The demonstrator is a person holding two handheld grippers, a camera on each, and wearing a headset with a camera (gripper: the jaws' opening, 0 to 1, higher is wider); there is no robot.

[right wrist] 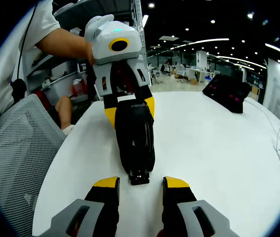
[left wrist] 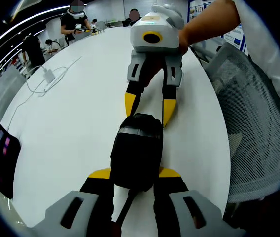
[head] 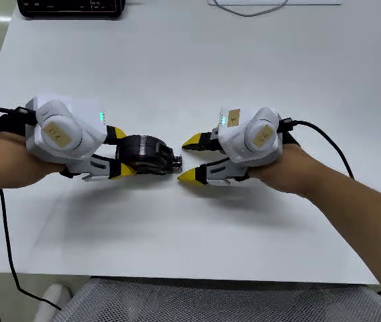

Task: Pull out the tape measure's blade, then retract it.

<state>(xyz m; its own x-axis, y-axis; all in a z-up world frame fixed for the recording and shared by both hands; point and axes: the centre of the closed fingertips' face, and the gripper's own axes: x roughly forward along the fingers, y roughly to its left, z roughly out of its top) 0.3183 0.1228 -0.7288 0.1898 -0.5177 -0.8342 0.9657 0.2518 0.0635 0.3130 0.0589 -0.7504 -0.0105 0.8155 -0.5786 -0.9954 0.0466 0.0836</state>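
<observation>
Tape measure (head: 147, 154), black, is clamped on the white table (head: 244, 74) by the closed jaws of the left gripper (head: 124, 152). Pulling out is judged not yet begun. The right gripper (head: 188, 159) is held empty, jaws apart, just beside the blade's end hook (head: 176, 161), which must next be pinched and drawn away. Beyond the tape measure a dark device (head: 70, 7) and a white cable (head: 247, 8) are seen, and behind it a mesh chair (head: 210, 302).

We have the tape measure (head: 147, 154) on the bench (head: 177, 67), between the jaws of the left hand-held gripper (head: 125, 151); the right hand-held gripper (head: 189, 159) lies just right of it, a flat device (head: 70, 7) far behind
</observation>
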